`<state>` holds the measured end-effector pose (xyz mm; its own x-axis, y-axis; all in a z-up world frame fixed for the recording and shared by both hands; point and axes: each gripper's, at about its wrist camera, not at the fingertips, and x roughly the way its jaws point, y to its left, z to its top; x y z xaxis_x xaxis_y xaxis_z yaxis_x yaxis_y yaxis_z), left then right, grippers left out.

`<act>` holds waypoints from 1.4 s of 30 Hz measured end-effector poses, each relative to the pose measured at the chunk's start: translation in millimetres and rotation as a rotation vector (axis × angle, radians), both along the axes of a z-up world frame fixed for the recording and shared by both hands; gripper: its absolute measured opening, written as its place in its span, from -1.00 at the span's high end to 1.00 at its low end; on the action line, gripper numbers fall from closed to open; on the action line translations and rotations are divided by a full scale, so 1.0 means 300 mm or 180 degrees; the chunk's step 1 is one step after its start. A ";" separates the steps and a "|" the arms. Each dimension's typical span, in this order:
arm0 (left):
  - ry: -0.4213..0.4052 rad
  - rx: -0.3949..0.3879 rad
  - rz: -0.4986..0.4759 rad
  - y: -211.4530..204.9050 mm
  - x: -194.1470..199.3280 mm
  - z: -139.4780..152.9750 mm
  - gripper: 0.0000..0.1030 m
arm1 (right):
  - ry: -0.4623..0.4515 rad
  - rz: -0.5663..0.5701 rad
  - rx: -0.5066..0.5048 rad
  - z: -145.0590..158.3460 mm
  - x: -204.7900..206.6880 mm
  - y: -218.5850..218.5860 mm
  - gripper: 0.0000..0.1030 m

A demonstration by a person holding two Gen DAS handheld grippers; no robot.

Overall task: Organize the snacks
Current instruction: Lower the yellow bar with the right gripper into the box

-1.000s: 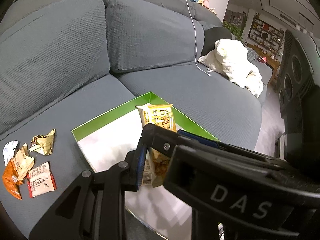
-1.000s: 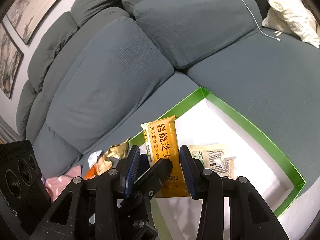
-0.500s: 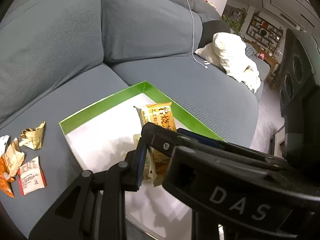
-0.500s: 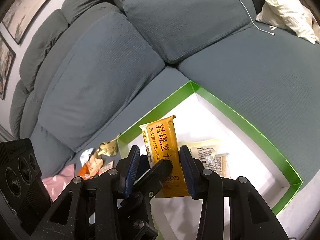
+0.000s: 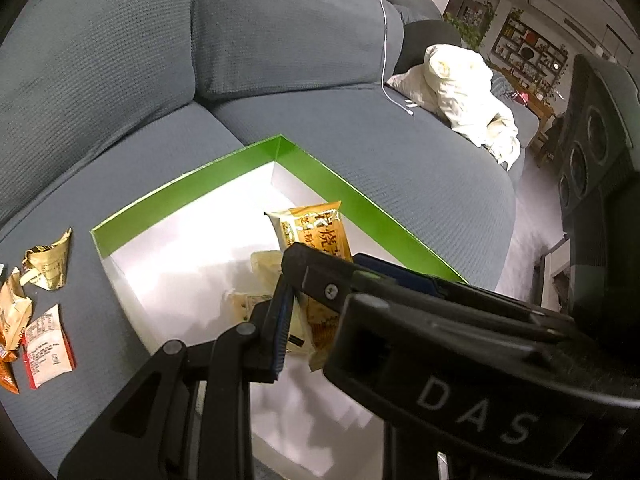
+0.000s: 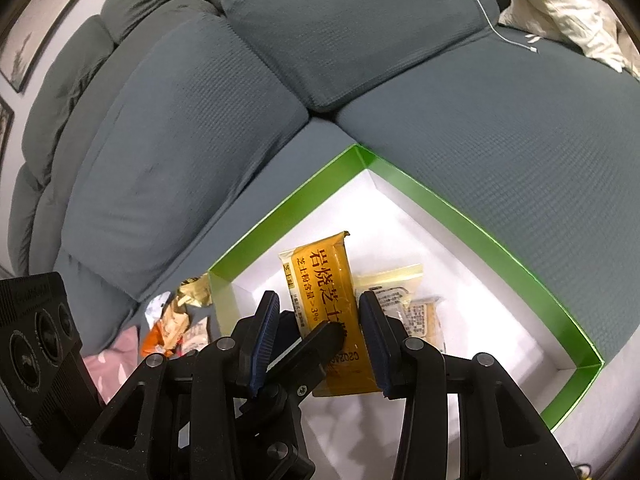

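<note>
Showing wrappers (image 5: 36, 312) clearer, left view

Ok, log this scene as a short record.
place: sofa
box: green rim, white inside, on the seat
orange pack: over the box, pinched in left claw
right claw: astride the same pack; grip unclear
in box: pale packs
beside box: loose wrappers

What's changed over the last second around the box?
The orange snack packet has come lower, further inside the green-rimmed box, pinched by the left gripper. Unchanged: right gripper jaws straddle it, pale packet in the box, wrappers on the sofa.
</note>
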<state>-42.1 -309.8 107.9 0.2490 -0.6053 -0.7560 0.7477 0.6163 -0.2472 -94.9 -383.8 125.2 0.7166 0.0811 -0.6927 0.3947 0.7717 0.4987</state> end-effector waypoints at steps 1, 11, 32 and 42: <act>0.0020 0.0010 -0.0007 -0.004 0.000 -0.004 0.59 | 0.0012 -0.0012 0.0005 -0.004 -0.002 -0.003 0.12; 0.0230 0.0117 -0.0073 -0.035 0.006 -0.043 0.59 | 0.0187 -0.0056 0.0056 -0.049 0.013 -0.036 0.12; 0.0380 0.0210 -0.0227 -0.083 0.006 -0.063 0.59 | 0.0253 -0.0100 0.0094 -0.090 0.013 -0.078 0.12; 0.0441 0.0217 -0.0338 -0.117 -0.002 -0.066 0.59 | 0.0258 -0.0213 0.0063 -0.090 -0.011 -0.095 0.12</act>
